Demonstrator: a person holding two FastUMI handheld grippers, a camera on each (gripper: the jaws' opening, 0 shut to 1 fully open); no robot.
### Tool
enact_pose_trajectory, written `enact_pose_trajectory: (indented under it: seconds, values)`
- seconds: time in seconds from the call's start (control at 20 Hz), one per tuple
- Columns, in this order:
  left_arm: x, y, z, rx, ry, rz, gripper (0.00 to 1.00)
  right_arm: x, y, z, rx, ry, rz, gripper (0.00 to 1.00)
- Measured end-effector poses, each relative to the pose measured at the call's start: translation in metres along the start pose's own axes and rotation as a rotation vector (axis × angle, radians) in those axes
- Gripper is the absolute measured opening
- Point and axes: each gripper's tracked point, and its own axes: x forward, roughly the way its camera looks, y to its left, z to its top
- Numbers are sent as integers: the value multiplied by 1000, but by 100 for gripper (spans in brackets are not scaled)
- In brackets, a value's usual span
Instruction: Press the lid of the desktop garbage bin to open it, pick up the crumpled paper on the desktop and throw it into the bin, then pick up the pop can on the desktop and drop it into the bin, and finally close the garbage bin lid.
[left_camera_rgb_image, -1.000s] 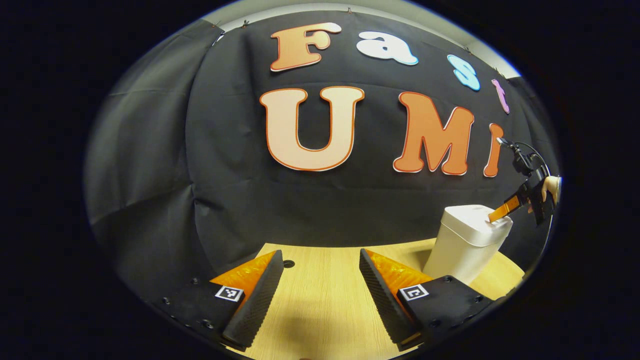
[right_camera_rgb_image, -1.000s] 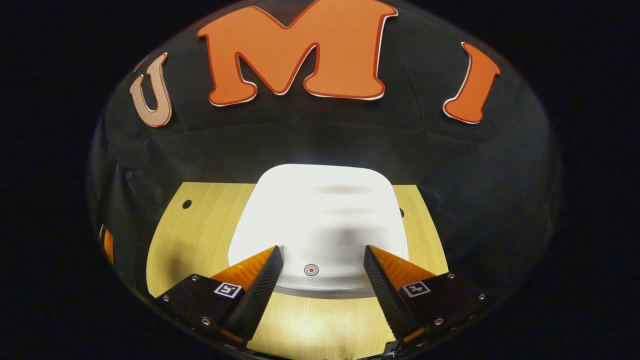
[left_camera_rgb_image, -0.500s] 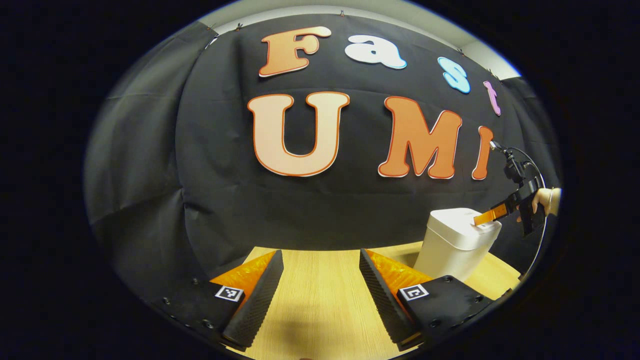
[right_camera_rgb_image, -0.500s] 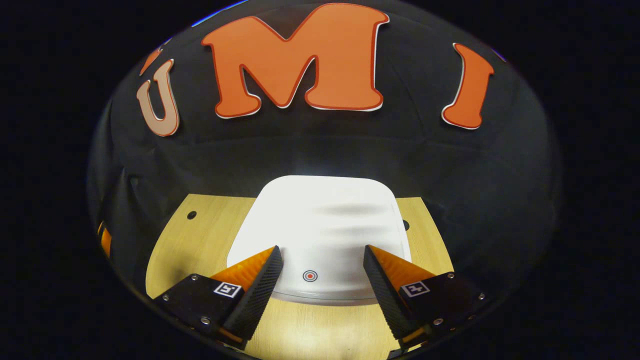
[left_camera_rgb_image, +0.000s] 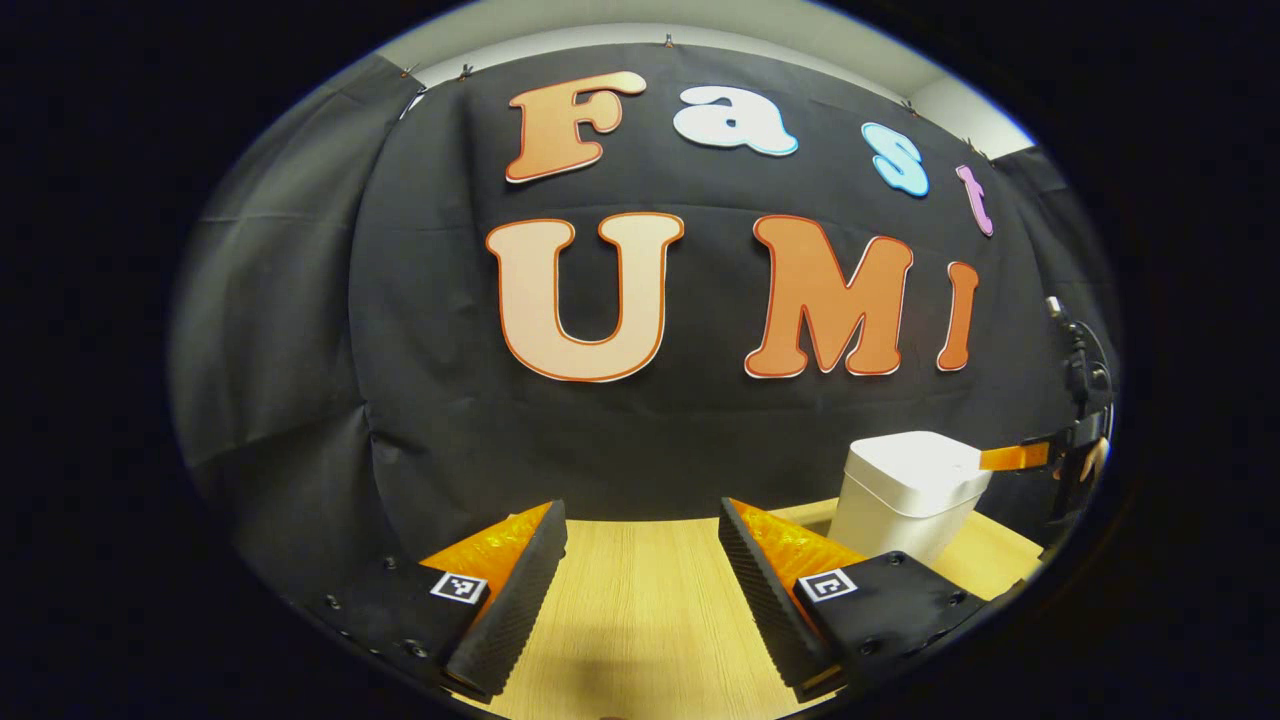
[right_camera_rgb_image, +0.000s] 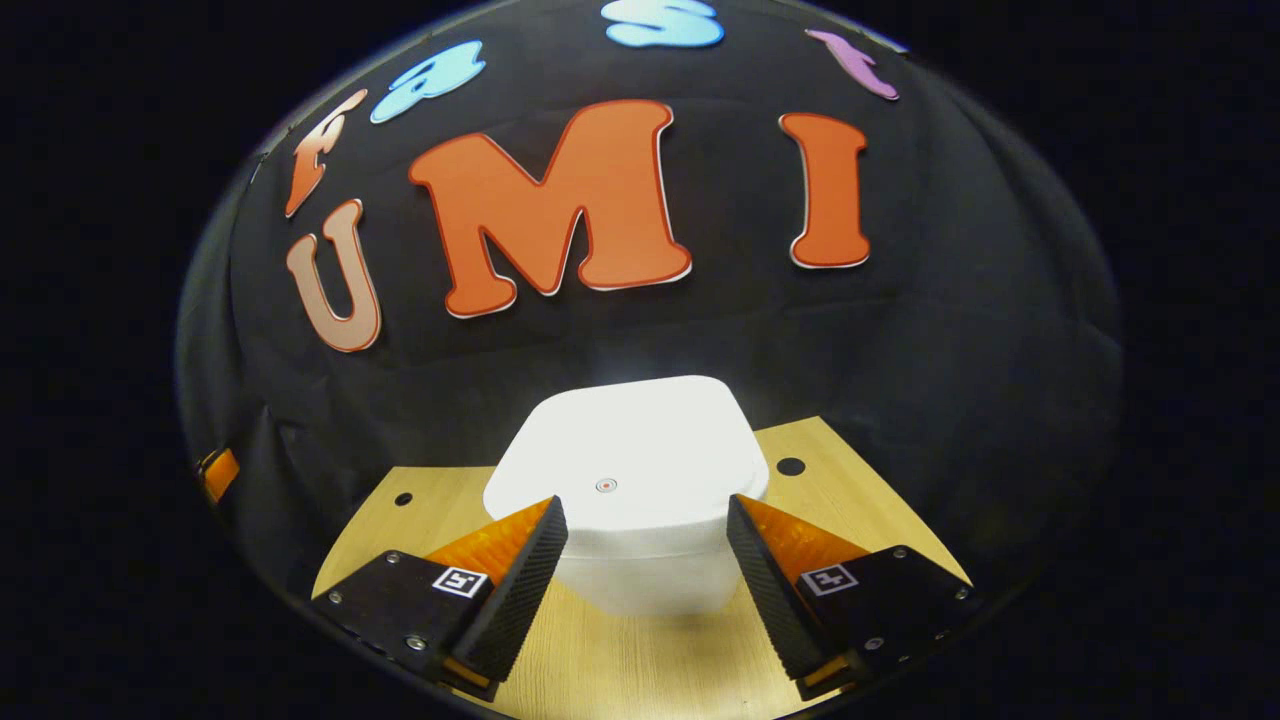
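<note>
The white desktop bin stands on the wooden table with its lid down; a small red dot marks the lid. My right gripper is open just before the bin, level with its upper rim, fingers apart and touching nothing. In the left gripper view the bin stands at the right, with the right gripper beside its top edge, held by a hand. My left gripper is open over bare table, well left of the bin.
The black cloth wall hangs close behind the bin. Two small round holes sit in the tabletop on either side of it. The left gripper shows at the far left edge of the right gripper view.
My right gripper has drawn back off the lid and levelled out, so the bin now looks smaller and farther. The lid stays down. The left gripper has drifted slightly away.
</note>
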Motion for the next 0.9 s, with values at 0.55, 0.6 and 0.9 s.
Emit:
enact_pose_trajectory:
  seconds: [0.55,0.6,0.9]
  values:
    - [-7,-10,0,-22,-24,-7,95,-121,-40,-69,-21,-99,-161,96]
    - [-9,-10,-1,-20,-24,-8,97,-125,-39,-69,-44,-104,-161,96]
    - [-11,-13,-6,-19,-13,-7,97,-128,-35,-62,-66,-122,-140,96]
